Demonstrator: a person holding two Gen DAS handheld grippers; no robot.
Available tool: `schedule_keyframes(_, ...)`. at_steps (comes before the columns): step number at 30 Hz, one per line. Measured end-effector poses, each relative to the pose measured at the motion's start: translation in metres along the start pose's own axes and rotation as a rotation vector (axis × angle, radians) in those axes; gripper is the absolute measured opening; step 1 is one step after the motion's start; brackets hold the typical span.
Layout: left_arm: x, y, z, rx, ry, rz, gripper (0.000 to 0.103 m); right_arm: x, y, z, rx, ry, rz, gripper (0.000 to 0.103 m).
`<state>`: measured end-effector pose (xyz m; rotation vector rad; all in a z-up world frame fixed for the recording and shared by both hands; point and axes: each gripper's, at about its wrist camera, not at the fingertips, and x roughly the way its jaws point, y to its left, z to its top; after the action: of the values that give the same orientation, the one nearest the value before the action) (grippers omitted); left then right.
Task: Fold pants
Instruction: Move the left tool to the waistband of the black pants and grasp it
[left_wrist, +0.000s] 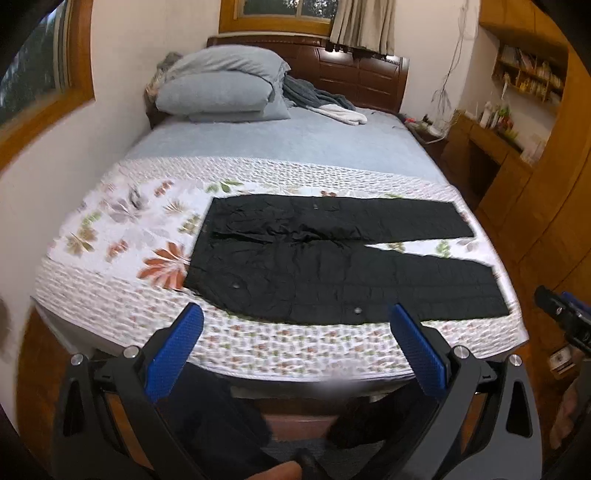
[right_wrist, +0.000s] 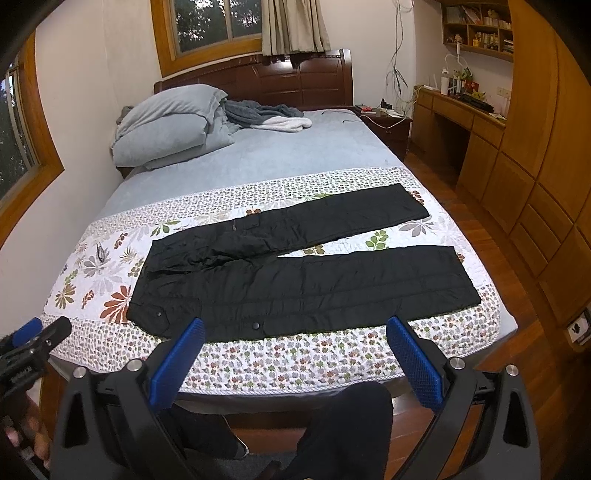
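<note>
Black pants (left_wrist: 332, 266) lie flat on a floral quilt (left_wrist: 122, 236) at the foot of the bed, waistband to the left, legs spread apart to the right. They also show in the right wrist view (right_wrist: 303, 280). My left gripper (left_wrist: 295, 314) is open and empty, held above the bed's near edge in front of the pants. My right gripper (right_wrist: 295, 328) is open and empty, also short of the near leg. Each gripper shows at the edge of the other's view.
Folded grey bedding and pillows (right_wrist: 166, 125) are piled at the headboard, with a grey and white blanket (right_wrist: 273, 118) beside them. A nightstand (right_wrist: 388, 125) and wooden desk and cabinets (right_wrist: 517, 166) stand to the right. The wall runs along the bed's left side.
</note>
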<state>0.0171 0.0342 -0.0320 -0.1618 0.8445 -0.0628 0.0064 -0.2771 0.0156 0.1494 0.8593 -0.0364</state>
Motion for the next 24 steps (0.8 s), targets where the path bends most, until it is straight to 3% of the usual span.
schedule_keyframes(3,0.032,0.05,0.0,-0.147,0.04,-0.233,0.1,0.012,-0.011,-0.001,0.021,-0.047,0.094,0.1)
schedule_keyframes(5,0.06,0.088,-0.001,-0.231,0.068,-0.268,0.1,0.035,-0.022,-0.004,0.031,0.012,0.098,0.1)
schedule_keyframes(8,0.105,0.139,-0.001,-0.289,0.092,-0.244,0.101,0.063,-0.043,-0.01,0.072,0.065,0.095,0.1)
schedule_keyframes(11,0.158,0.188,-0.002,-0.375,0.167,-0.225,0.101,0.084,-0.061,-0.017,0.122,0.111,0.097,0.1)
schedule_keyframes(15,0.236,0.242,-0.001,-0.51,0.295,-0.318,0.1,0.099,-0.07,-0.025,0.151,0.136,0.092,0.1)
schedule_keyframes(20,0.307,0.286,-0.002,-0.667,0.354,-0.352,0.1,0.116,-0.079,-0.033,0.188,0.183,0.072,0.1)
schedule_keyframes(22,0.338,0.301,-0.007,-0.717,0.408,-0.275,0.1,0.121,-0.082,-0.035,0.204,0.196,0.061,0.1)
schedule_keyframes(24,0.352,0.307,-0.01,-0.775,0.423,-0.288,0.1,0.124,-0.085,-0.036,0.211,0.2,0.051,0.1)
